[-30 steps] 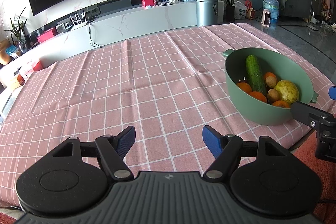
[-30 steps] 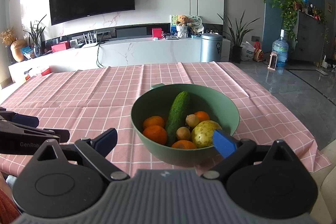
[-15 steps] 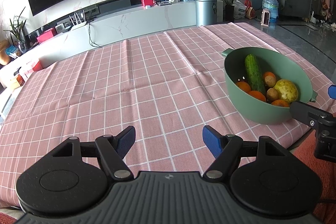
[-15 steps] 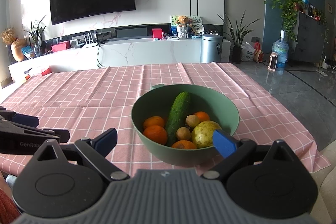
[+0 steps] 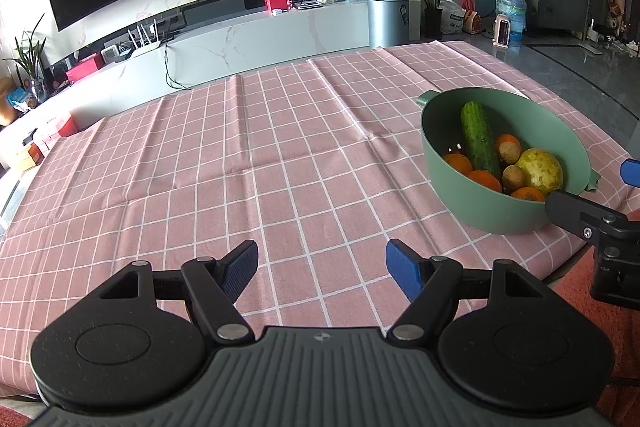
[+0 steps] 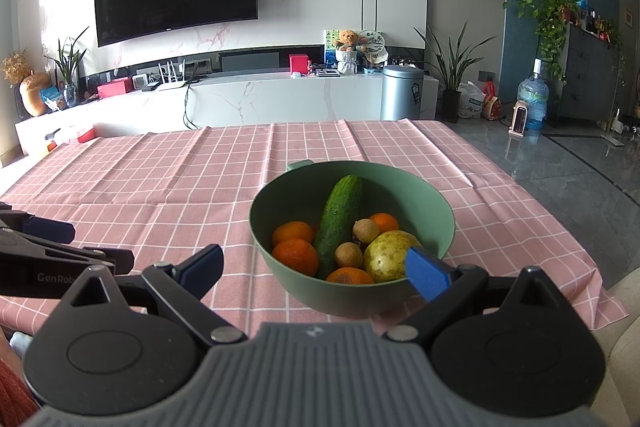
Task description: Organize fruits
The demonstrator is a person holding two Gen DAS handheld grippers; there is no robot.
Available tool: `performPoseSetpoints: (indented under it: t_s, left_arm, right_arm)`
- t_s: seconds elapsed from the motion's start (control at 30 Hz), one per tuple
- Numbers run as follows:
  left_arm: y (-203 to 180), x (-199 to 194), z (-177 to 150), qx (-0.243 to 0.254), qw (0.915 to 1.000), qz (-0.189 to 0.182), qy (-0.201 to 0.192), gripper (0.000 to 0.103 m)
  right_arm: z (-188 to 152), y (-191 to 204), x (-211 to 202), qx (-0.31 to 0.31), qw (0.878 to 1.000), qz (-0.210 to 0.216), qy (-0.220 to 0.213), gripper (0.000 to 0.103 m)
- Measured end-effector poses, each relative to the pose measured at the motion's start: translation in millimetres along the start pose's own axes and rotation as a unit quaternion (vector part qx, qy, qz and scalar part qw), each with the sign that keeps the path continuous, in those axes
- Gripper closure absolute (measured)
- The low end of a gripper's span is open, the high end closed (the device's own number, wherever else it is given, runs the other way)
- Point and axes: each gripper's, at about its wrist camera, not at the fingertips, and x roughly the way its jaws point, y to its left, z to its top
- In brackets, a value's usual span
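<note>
A green bowl (image 6: 436,211) stands on the pink checked tablecloth near the table's front right edge. It holds a cucumber (image 6: 340,215), several oranges (image 6: 296,255), two small brown fruits (image 6: 348,254) and a yellow-green pear (image 6: 388,255). The bowl also shows in the left wrist view (image 5: 452,171) at the right. My right gripper (image 6: 316,265) is open and empty, just short of the bowl's near rim. My left gripper (image 5: 322,265) is open and empty over bare cloth, left of the bowl. The right gripper's finger (image 5: 576,211) shows at the bowl's near side.
The tablecloth (image 5: 240,155) covers the whole table. Its front edge lies under both grippers, its right edge (image 6: 580,251) just past the bowl. Beyond the table stand a white TV bench (image 6: 280,99), a metal bin (image 6: 402,93) and plants.
</note>
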Motion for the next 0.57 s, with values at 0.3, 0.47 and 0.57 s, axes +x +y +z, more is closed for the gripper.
performPoseSetpoints:
  t_s: [0.3, 0.47, 0.57]
  left_arm:
    - [-0.1, -0.6, -1.0, 0.002, 1.0, 0.0, -0.002, 0.017]
    - [0.9, -1.1, -2.0, 0.001, 1.0, -0.003, -0.003, 0.017]
    - [0.8, -1.5, -1.3, 0.001, 1.0, -0.005, -0.006, 0.017]
  right_arm:
    - [0.5, 0.2, -0.2, -0.001, 1.0, -0.001, 0.0, 0.009]
    - [0.6, 0.5, -0.4, -0.001, 1.0, -0.001, 0.0, 0.009]
    - [0.5, 0.5, -0.3, -0.002, 1.0, -0.001, 0.001, 0.009]
